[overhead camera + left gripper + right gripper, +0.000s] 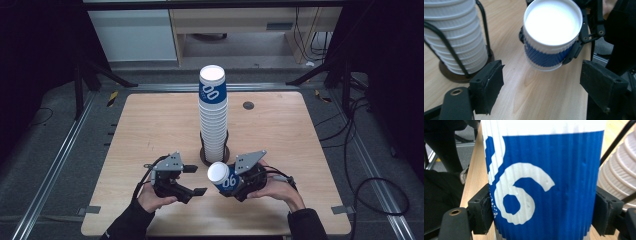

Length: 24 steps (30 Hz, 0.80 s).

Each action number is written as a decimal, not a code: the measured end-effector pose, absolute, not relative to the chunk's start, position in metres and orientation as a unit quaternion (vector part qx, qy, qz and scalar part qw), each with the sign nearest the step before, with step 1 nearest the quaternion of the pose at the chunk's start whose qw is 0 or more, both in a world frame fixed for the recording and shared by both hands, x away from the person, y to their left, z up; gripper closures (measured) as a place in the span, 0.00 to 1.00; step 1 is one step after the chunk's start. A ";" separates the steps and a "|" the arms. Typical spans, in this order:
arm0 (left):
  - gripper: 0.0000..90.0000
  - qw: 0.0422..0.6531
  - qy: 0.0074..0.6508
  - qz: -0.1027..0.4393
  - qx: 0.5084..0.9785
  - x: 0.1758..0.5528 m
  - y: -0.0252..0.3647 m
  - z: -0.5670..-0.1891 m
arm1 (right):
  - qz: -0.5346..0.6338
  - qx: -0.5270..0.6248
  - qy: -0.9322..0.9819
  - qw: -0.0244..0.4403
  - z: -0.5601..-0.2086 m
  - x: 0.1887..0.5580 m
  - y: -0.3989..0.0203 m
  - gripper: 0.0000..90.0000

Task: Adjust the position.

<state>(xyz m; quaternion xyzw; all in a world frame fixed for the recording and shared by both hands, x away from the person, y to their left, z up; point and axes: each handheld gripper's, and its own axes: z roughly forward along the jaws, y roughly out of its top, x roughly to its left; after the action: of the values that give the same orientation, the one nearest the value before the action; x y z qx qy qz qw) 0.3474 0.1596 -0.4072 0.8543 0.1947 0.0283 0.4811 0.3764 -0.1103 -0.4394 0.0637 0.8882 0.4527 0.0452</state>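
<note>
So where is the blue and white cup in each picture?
High view: the blue and white paper cup is low centre, clamped in the right gripper.
Left gripper view: top centre, mouth towards us.
Right gripper view: squeezed between the jaws.
Shared landmark: the tall cup stack.

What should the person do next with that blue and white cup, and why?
Probably bring the open left gripper toward the cup. The right gripper is shut on the cup, tilted above the table, its open mouth facing the left gripper, whose jaws stand wide and apart from it. The stack of cups stands just behind.
</note>
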 end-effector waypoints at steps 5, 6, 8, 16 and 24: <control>0.20 0.475 0.186 0.023 0.860 0.346 0.154 -0.408 | 0.442 0.048 0.895 0.040 -0.441 0.373 -0.104 0.23; 0.20 0.475 0.186 0.023 0.860 0.346 0.154 -0.408 | 0.441 0.047 0.895 0.038 -0.441 0.373 -0.103 0.23; 0.19 0.472 0.181 0.014 0.863 0.346 0.152 -0.408 | 0.437 0.042 0.898 0.039 -0.442 0.373 -0.100 0.23; 0.19 0.462 0.182 -0.003 0.868 0.348 0.149 -0.410 | 0.418 0.028 0.907 0.034 -0.447 0.370 -0.090 0.23; 0.20 0.439 0.179 -0.015 0.880 0.352 0.143 -0.418 | 0.401 0.020 0.915 0.038 -0.450 0.369 -0.080 0.23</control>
<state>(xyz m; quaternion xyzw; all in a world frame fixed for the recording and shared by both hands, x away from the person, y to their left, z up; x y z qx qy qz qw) 0.3523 0.1428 -0.4184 0.8805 0.1788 -0.0154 0.4388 0.3691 -0.0803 -0.4503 0.0198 0.9149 0.4014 0.0380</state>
